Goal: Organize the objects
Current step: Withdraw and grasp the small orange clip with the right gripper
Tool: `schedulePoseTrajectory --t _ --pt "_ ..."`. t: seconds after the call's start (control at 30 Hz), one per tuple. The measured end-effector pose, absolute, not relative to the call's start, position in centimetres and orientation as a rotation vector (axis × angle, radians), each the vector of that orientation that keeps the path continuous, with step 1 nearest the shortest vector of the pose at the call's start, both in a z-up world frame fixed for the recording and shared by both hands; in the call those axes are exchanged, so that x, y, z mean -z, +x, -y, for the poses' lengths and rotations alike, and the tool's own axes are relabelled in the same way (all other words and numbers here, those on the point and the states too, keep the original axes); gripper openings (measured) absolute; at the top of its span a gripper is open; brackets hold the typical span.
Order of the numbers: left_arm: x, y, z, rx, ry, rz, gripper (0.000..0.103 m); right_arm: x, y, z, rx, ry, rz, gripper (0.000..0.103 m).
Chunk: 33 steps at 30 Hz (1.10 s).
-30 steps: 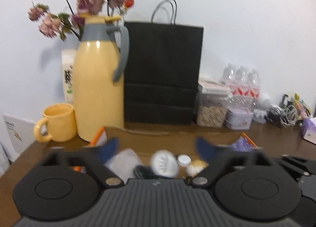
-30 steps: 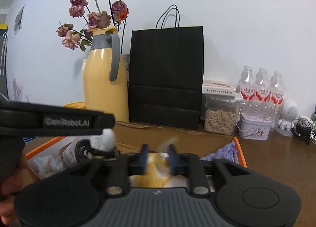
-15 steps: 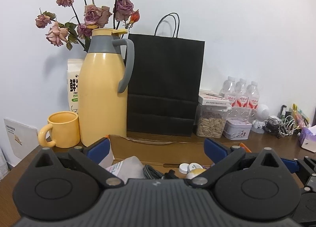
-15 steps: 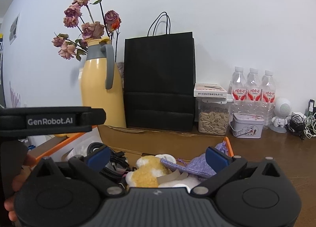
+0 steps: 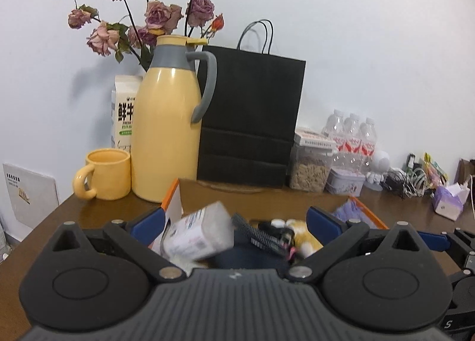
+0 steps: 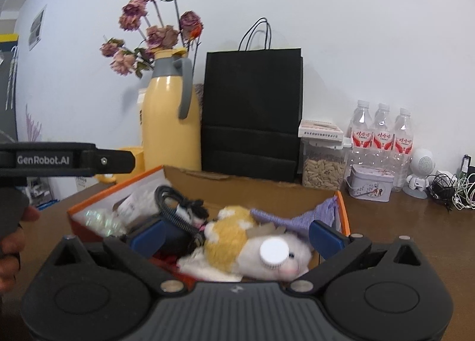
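The left gripper (image 5: 234, 222) is spread wide, its blue pads apart with nothing pinched between them. It hangs over an open cardboard box (image 5: 173, 207) with orange edges that sits on the brown tabletop (image 5: 89, 210). Between and beyond its pads, blurred, lies a pale packet (image 5: 199, 235) tilted on the box's contents, beside a black ribbed cable (image 5: 258, 235).

The right gripper (image 6: 237, 235) is also spread wide and pinches nothing. Below it the box (image 6: 343, 213) holds a yellow and white plush toy (image 6: 234, 240), a white round cap (image 6: 274, 252) resting on the toy, a purple cloth (image 6: 297, 216) toward the right wall, the black cable (image 6: 169, 201) and clear wrapped items (image 6: 101, 220) at the left end. The other gripper's black body reaches in from the left edge of this view.

Behind the box stand a yellow thermos jug (image 5: 164, 133), a yellow mug (image 5: 105, 173), a black paper bag (image 5: 249, 121), a jar of seeds (image 6: 323, 168), a small tin (image 6: 369, 183) and 3 water bottles (image 6: 381, 133).
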<state>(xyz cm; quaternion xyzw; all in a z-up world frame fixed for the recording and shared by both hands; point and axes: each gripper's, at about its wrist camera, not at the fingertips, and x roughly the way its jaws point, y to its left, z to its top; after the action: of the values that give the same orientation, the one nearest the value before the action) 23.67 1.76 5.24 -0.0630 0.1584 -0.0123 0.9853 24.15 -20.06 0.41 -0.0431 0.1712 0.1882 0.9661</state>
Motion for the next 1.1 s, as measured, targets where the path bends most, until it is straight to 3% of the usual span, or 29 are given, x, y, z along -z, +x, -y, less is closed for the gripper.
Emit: schedulePoseTrajectory --t 0.4,1.1 --pt "-1.1 20.2 -2.9 0.073 -0.060 -0.440 0.103 2.6 21.4 19.6 -0.443 -0.127 -0.478 0.103" --pt "0.4 19.7 -4.2 0.051 -0.081 -0.514 0.103 4.8 21.1 18.5 -0.455 -0.157 -0.588 0.103"
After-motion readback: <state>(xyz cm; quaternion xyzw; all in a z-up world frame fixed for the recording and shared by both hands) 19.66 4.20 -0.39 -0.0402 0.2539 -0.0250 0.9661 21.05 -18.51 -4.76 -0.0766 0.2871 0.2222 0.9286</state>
